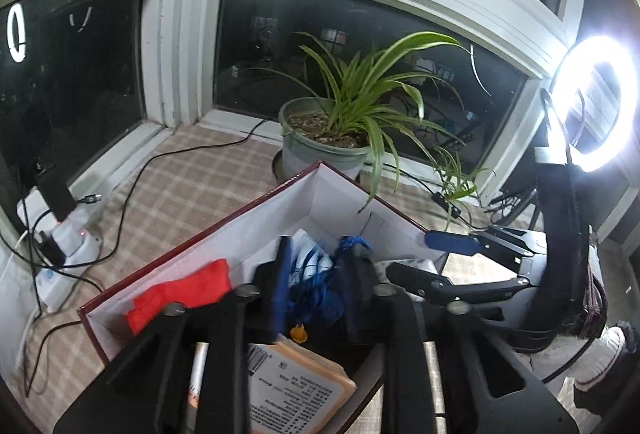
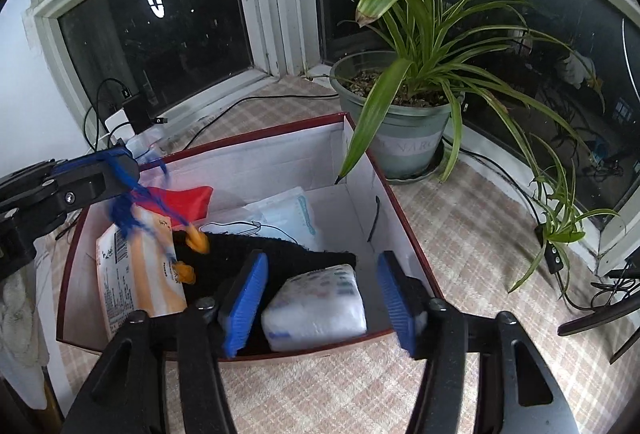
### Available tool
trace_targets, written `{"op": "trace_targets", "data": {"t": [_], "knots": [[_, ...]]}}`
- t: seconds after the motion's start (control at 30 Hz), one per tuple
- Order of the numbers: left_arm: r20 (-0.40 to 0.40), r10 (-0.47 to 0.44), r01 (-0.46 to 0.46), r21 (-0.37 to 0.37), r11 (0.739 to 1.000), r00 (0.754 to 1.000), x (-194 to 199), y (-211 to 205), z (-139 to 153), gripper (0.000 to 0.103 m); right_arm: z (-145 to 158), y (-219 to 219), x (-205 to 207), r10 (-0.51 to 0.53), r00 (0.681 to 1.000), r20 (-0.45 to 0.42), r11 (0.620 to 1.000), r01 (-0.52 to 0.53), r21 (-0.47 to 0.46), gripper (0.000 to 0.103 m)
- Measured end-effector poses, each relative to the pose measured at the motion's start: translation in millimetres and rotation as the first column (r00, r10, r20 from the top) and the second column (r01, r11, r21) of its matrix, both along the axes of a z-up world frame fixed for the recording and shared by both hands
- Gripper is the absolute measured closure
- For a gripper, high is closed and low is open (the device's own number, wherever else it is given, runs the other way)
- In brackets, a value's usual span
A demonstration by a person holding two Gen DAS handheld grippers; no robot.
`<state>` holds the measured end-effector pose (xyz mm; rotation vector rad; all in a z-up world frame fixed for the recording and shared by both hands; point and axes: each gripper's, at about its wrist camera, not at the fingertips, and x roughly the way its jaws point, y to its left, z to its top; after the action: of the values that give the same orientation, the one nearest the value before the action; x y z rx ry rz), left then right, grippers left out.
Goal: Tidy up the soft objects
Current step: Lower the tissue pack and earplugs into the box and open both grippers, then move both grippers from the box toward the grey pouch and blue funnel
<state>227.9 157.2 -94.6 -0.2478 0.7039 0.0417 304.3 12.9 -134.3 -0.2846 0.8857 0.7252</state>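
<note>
An open red-rimmed white box [image 2: 360,169] stands on the checked cloth. In it lie a red cloth [image 2: 188,199], a black knitted item with orange tips [image 2: 256,254], an orange tissue pack [image 2: 136,266], a white wipes pack [image 2: 316,302] and face masks [image 2: 288,213]. My left gripper [image 1: 318,274] is shut on a bundle of blue yarn [image 1: 316,274] above the box; it also shows in the right wrist view [image 2: 100,173] with yarn [image 2: 128,205] dangling. My right gripper [image 2: 320,298] is open, its jaws straddling the wipes pack at the box's near edge.
A potted spider plant [image 2: 404,121] stands just behind the box. Cables and a power strip [image 1: 68,238] lie at the left by the window. A lit ring light [image 1: 596,101] on a stand is at the right. Checked cloth [image 2: 460,234] covers the surface.
</note>
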Motion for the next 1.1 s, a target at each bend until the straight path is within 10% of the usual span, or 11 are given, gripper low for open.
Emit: {"op": "trace_targets", "data": {"t": [1.1], "knots": [[0.041,-0.061,0.064,-0.07,0.995,0.997,-35.9,-40.8,15.9,0.055,13.0,-96.9,-40.4,-0.134,0.991,-0.028,0.984,0.137,0.112,0.041]]}}
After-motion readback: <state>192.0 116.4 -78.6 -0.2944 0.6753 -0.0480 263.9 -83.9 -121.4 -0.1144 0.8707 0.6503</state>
